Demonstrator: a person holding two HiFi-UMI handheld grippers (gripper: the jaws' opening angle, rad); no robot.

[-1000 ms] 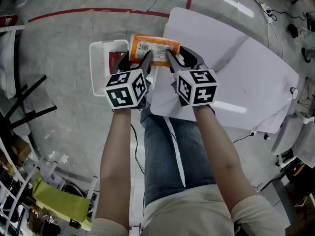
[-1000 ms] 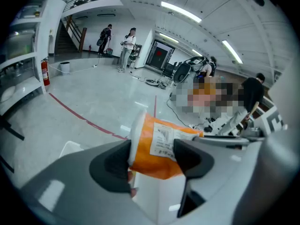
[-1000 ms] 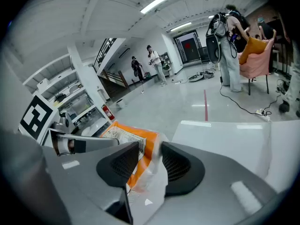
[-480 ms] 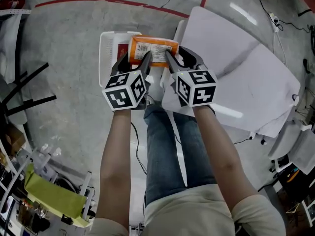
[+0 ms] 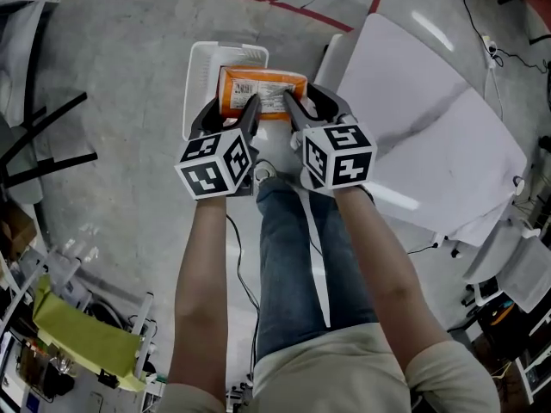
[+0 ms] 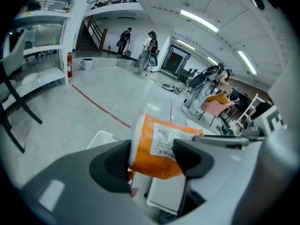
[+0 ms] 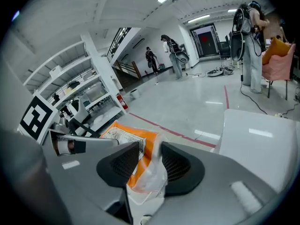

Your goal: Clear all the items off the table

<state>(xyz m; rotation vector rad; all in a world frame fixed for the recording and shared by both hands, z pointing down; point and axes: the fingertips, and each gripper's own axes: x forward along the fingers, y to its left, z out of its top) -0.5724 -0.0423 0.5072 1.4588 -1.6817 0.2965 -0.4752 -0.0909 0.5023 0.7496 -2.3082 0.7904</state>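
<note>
1. Both tools are clenched on one orange plastic packet with a white printed label (image 5: 263,93). The left tool (image 5: 234,114) grips across the body at its left end. The right tool (image 5: 312,110) pinches the clear crimped film at its right end.
2. The packet hangs in the air at 12 o'clock in the head view, off the white surface (image 5: 430,119). It is over the white slatted plastic basket (image 5: 200,84) that sits on the grey floor.
3. Judgement: the step in hand is the drop into the basket. The packet's right end overhangs the basket's right rim, so it wants shifting toward 9 o'clock or turning along the basket's length.
4. To do it well, keep the packet level, lower it close to the contents, then open both tools together. The right hold is on thin film only and would likely slip if the left lets go first.
5. The left gripper view shows a flat white item (image 6: 166,196) under the packet, apparently already in the basket.
6. Around the basket:
   - the surface lies at 2 o'clock;
   - black frame legs (image 5: 52,144) at 9 o'clock;
   - a yellow-green bundle (image 5: 82,338) at 7 o'clock;
   - floor cables (image 5: 508,41) at 1 o'clock.
7. Nothing stands between packet and basket.
</note>
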